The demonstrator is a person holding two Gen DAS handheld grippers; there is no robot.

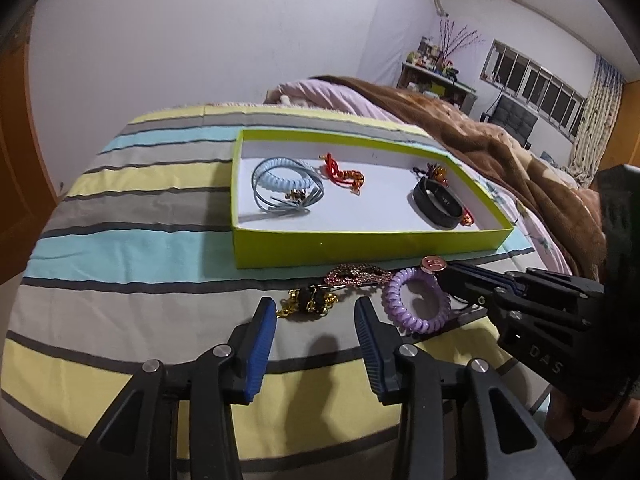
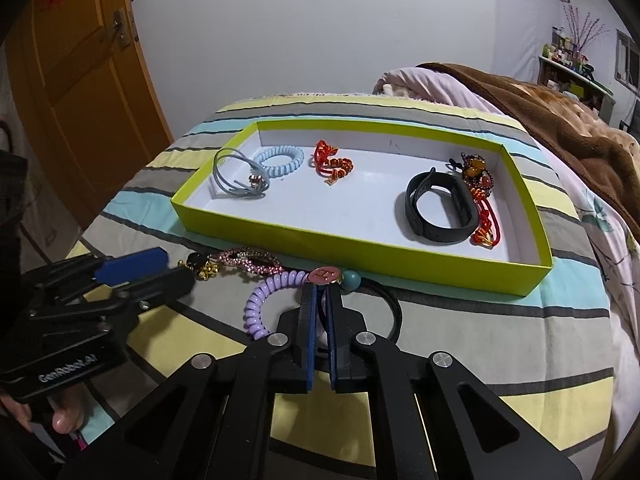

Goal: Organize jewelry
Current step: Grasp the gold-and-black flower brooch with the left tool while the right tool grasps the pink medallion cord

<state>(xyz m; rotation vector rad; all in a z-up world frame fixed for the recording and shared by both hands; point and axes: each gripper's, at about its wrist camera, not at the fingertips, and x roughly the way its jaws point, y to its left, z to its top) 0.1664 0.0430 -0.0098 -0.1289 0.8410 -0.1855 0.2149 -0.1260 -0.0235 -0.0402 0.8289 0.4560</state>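
Pick step: my right gripper (image 2: 320, 300), lower centre, is pinched shut on the lilac spiral hair tie (image 2: 262, 304) with its pink disc charm, on the striped bedspread (image 2: 520, 340) just before the lime-green cardboard tray (image 2: 360, 246). Next, I judge: lift over the near wall.

Left gripper (image 1: 316, 320) gapes wide, empty, near the gold chain with black beads (image 1: 308, 302); pink rhinestone bracelet (image 1: 356, 274) alongside could snag.

I'm looking across a bed with a striped sheet (image 1: 120, 248) in yellow, grey and pale blue. Beyond it lie a pink quilt (image 1: 320, 92) and a brown blanket (image 1: 500, 152). Plain white walls (image 1: 180, 40) all round. On the left stands an orange wooden door (image 2: 80, 112). Far right, a cluttered shelf (image 1: 436, 72), a barred window (image 1: 536, 84), a patterned curtain (image 1: 596, 120). Indoor lighting, fairly dim.
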